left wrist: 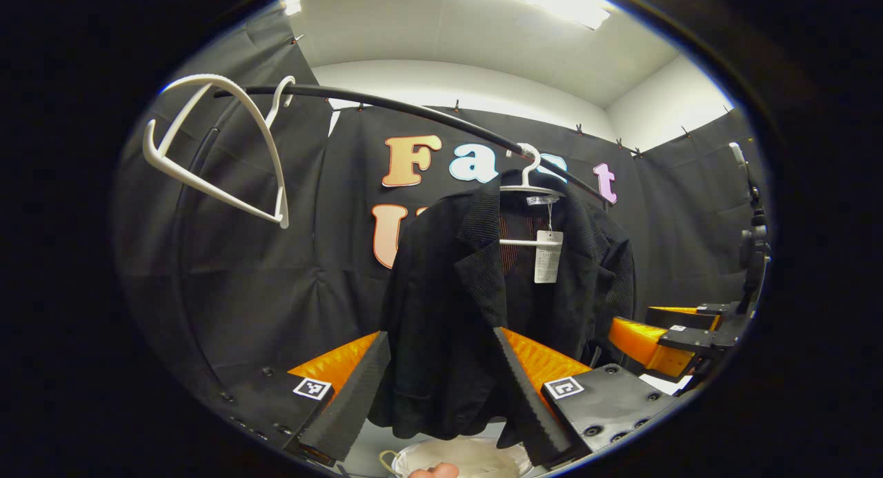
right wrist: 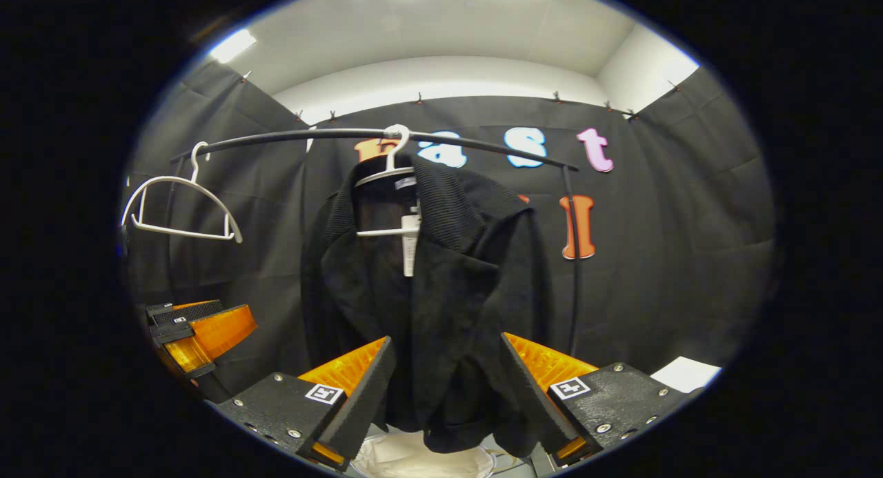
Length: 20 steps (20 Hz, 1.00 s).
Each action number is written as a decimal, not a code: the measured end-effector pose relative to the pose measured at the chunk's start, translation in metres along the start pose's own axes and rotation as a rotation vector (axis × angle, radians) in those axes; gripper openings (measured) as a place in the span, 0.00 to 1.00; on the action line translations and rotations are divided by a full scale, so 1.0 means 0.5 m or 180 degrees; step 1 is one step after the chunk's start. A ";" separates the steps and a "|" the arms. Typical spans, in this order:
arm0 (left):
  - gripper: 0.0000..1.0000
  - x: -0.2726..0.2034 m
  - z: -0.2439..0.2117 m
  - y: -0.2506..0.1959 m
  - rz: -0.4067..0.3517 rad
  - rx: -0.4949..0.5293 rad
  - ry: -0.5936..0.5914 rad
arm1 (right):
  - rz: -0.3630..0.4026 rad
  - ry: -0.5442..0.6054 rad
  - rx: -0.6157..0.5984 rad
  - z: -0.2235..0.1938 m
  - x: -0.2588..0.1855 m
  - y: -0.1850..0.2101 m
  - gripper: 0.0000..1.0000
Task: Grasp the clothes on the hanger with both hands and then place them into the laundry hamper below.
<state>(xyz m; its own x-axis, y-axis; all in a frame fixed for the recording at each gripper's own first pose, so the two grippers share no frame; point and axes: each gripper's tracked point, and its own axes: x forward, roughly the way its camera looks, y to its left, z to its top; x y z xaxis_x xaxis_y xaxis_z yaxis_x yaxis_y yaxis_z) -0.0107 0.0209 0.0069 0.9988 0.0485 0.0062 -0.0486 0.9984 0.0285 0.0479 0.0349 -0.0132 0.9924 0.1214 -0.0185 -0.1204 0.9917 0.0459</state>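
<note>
- L gripper (left wrist: pixel 441 388): jaws wide apart, nothing held. Black jacket (left wrist: pixel 476 305) hangs between them, just ahead, not pinched.
- R gripper (right wrist: pixel 445 395): jaws wide apart too, same jacket (right wrist: pixel 428 292) between them, not gripped.
- Jacket on white hanger (left wrist: pixel 528 188) on black rail (left wrist: pixel 414 112), w/ paper tag (left wrist: pixel 548 256).
- Spare empty hanger (left wrist: pixel 221 147) up left of L jaws.
- White hamper (left wrist: pixel 462 457) low between L jaws, under jacket hem; also low between R jaws (right wrist: pixel 421 457).
</note>
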 end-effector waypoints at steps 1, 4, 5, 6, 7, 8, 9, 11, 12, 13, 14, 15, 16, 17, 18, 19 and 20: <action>0.92 -0.002 0.003 0.006 0.0016 0.0021 -0.0010 | 0.0012 0.0004 -0.0004 0.000 0.021 0.000 0.93; 0.92 -0.010 0.009 0.021 0.0068 0.0043 -0.0027 | 0.0011 0.0068 -0.0047 -0.018 0.085 -0.004 0.93; 0.92 -0.014 0.009 0.028 0.0089 0.0045 -0.0027 | -0.0007 0.0095 -0.0051 -0.024 0.102 -0.006 0.93; 0.92 -0.015 0.009 0.033 0.0108 0.0045 -0.0021 | -0.0013 0.0154 -0.0059 -0.037 0.122 -0.006 0.93; 0.92 -0.018 0.009 0.038 0.0129 0.0045 -0.0017 | -0.0030 0.0220 -0.0066 -0.052 0.144 -0.006 0.93; 0.92 -0.022 0.010 0.045 0.0152 0.0045 -0.0016 | -0.0041 0.0270 -0.0066 -0.065 0.165 -0.005 0.93; 0.92 -0.025 0.009 0.051 0.0176 0.0042 -0.0011 | -0.0050 0.0292 -0.0058 -0.070 0.175 -0.003 0.93; 0.92 -0.031 0.007 0.060 0.0213 0.0032 0.0003 | -0.0118 0.0287 -0.0071 -0.077 0.193 -0.008 0.93; 0.92 -0.035 0.007 0.065 0.0228 0.0024 0.0011 | -0.0155 0.0294 -0.0105 -0.080 0.204 -0.011 0.93; 0.92 -0.039 0.005 0.070 0.0244 0.0015 0.0019 | -0.0187 0.0317 -0.0141 -0.085 0.216 -0.014 0.93; 0.92 -0.040 0.006 0.072 0.0256 0.0004 0.0020 | -0.0198 0.0333 -0.0161 -0.089 0.224 -0.013 0.93; 0.92 -0.040 0.004 0.075 0.0258 -0.0006 0.0024 | -0.0178 0.0351 -0.0161 -0.094 0.229 -0.008 0.93; 0.92 -0.038 0.002 0.077 0.0261 -0.0011 0.0031 | -0.0159 0.0354 -0.0153 -0.095 0.233 -0.003 0.99; 0.92 -0.033 -0.001 0.079 0.0261 -0.0015 0.0036 | -0.0133 0.0342 -0.0158 -0.095 0.235 0.002 0.86; 0.92 -0.029 -0.003 0.078 0.0250 -0.0023 0.0040 | -0.0126 0.0320 -0.0179 -0.091 0.236 0.005 0.73; 0.96 -0.023 -0.006 0.074 0.0223 -0.0034 0.0048 | -0.0134 0.0305 -0.0210 -0.091 0.235 0.003 0.60; 1.00 -0.014 -0.009 0.067 0.0182 -0.0047 0.0052 | -0.0126 0.0293 -0.0229 -0.090 0.231 0.002 0.47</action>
<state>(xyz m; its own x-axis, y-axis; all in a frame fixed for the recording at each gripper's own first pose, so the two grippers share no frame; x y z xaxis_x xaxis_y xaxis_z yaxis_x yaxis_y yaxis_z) -0.0194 0.0541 0.0035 0.9944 0.1058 -0.0090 -0.1056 0.9943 0.0137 0.1613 0.0517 -0.0601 0.9904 0.0822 -0.1107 -0.0858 0.9959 -0.0283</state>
